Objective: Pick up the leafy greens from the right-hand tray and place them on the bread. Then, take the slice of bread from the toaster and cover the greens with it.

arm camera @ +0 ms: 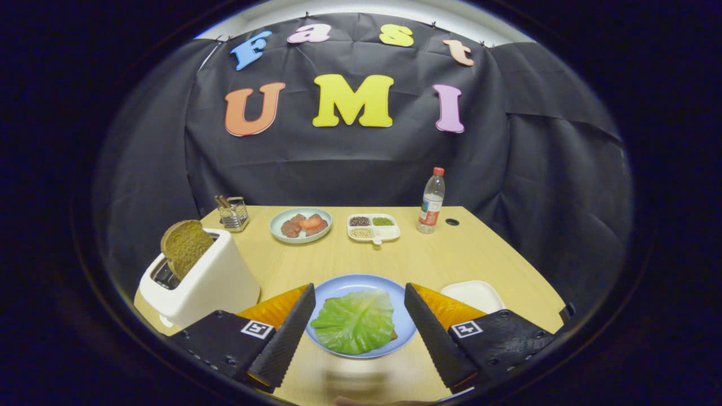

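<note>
The claw (356, 316) stands wide apart over the tabletop (451, 254), holding nothing. Between its fingers sits a blue plate (350, 285) with a green leaf (354, 321) lying on bread (393, 336), of which just an edge peeks out. A white tray (476, 293) lies just right of the plate. To the left, a white toaster (208, 282) holds a brown slice (186, 245) sticking up. Farther back stand a cup of sticks (233, 213), a plate of meat and tomato (300, 225), a divided dish of seeds (373, 227) and a bottle (431, 201).

My gripper (359, 332) has ridged wedge fingers (287, 338), orange side panels, black blocks with screws and square white markers, jaws apart.
</note>
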